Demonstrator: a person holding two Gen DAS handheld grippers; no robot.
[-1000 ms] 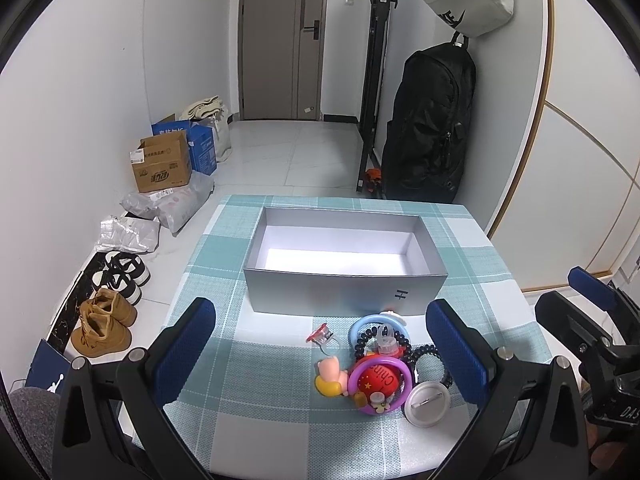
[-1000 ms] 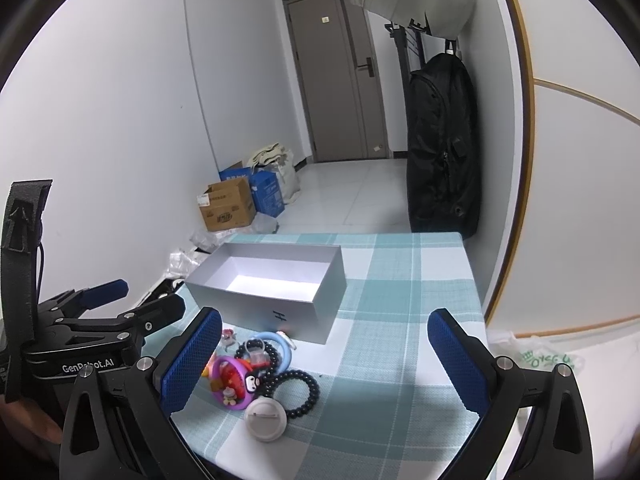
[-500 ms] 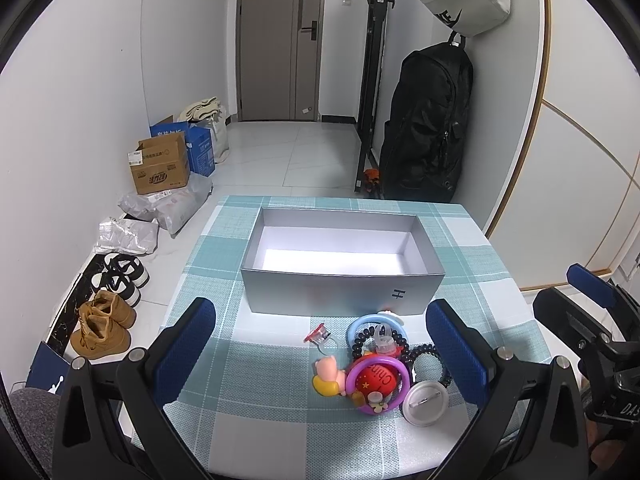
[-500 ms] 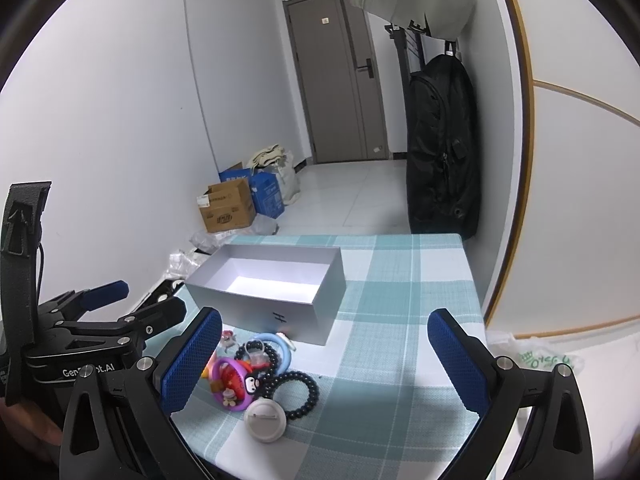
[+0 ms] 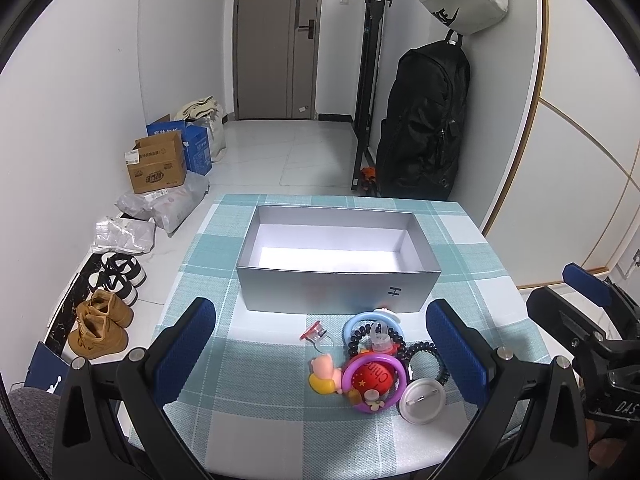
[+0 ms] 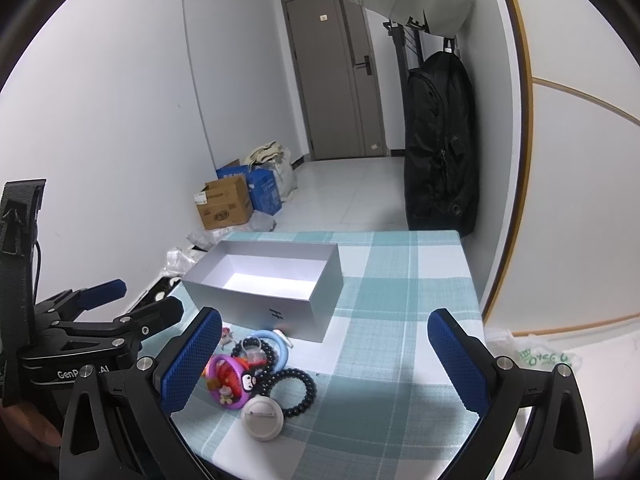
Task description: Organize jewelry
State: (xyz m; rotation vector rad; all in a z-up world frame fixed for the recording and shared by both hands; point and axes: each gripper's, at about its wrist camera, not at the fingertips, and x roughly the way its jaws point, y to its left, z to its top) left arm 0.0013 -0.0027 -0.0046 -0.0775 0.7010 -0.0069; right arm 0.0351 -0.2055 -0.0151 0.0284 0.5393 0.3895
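Left wrist view, left gripper (image 5: 320, 354) spread wide and empty above heaped bracelets (image 5: 376, 364), open grey cardboard box (image 5: 338, 292) beyond, right gripper (image 6: 324, 364) likewise wide, seemingly empty.

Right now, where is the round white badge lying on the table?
In both wrist views the round white badge lies at the near edge of the jewelry pile, touching the purple ring and beside the black bead bracelet, in front of the grey box.
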